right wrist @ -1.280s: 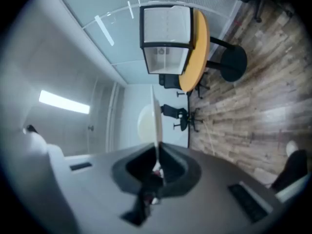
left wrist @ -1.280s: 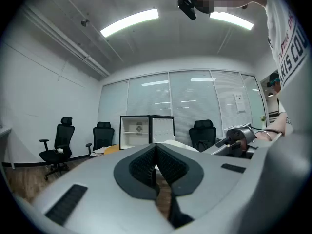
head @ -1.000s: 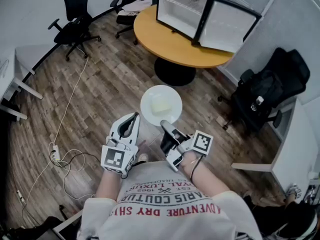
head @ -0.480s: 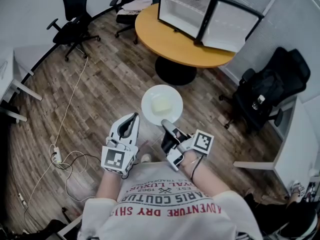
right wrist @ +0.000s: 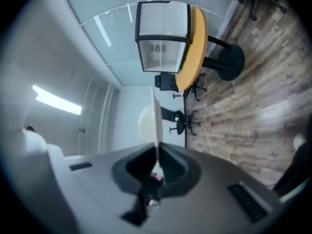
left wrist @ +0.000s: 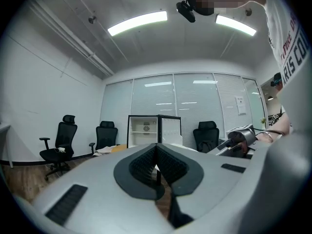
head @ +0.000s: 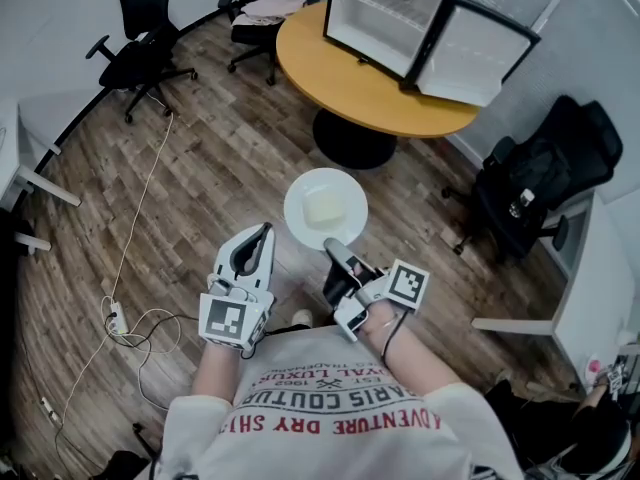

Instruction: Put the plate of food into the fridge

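Plate (head: 325,210) with pale food (head: 322,211) held level out front, over wood floor (head: 200,178).

Head view: right tool (head: 336,256) pinches near rim, forearm bent at chest. Left tool (head: 262,234) alongside, pointing forward, clear of plate. Fridge (head: 385,13) open on round table (head: 340,78), well apart.

Left gripper view: tool closed up, nothing in it.

Right gripper view: tool clamped on plate rim, plate seen edge-on.

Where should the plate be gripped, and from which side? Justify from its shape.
Grip the plate by its thin near rim, coming from the person's side. It is flat and level, with food in the middle, so only the edge fits jaws; the right gripper pinches there.
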Demonstrator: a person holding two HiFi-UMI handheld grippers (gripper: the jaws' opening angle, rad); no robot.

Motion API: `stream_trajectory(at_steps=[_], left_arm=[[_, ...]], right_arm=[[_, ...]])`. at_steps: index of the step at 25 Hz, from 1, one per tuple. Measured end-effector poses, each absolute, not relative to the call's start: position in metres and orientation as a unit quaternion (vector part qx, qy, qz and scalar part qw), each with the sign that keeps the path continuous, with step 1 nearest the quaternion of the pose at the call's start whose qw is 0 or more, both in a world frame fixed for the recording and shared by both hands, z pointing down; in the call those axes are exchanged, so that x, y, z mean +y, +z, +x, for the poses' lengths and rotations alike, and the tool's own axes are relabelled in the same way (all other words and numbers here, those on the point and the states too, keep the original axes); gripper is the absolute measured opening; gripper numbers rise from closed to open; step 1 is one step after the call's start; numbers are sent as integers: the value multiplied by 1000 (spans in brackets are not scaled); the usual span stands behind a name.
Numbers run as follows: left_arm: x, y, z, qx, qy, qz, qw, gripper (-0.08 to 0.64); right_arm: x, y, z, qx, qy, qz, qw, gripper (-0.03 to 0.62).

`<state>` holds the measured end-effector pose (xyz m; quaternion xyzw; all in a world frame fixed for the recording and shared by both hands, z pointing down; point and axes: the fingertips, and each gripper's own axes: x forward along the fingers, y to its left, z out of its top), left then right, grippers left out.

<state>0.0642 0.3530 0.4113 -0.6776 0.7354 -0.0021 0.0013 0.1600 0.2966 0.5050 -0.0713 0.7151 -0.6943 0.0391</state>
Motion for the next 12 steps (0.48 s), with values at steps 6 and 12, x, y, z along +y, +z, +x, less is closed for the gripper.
stream_trajectory(at_steps=[6, 12], left_arm=[[348, 420, 35, 744, 2, -668, -19, 26], [315, 424, 11, 758, -3, -652, -12, 26]], right_arm=[[289, 506, 129, 708, -703, -64, 29, 37], [257, 516, 103, 703, -710, -43, 12, 37]])
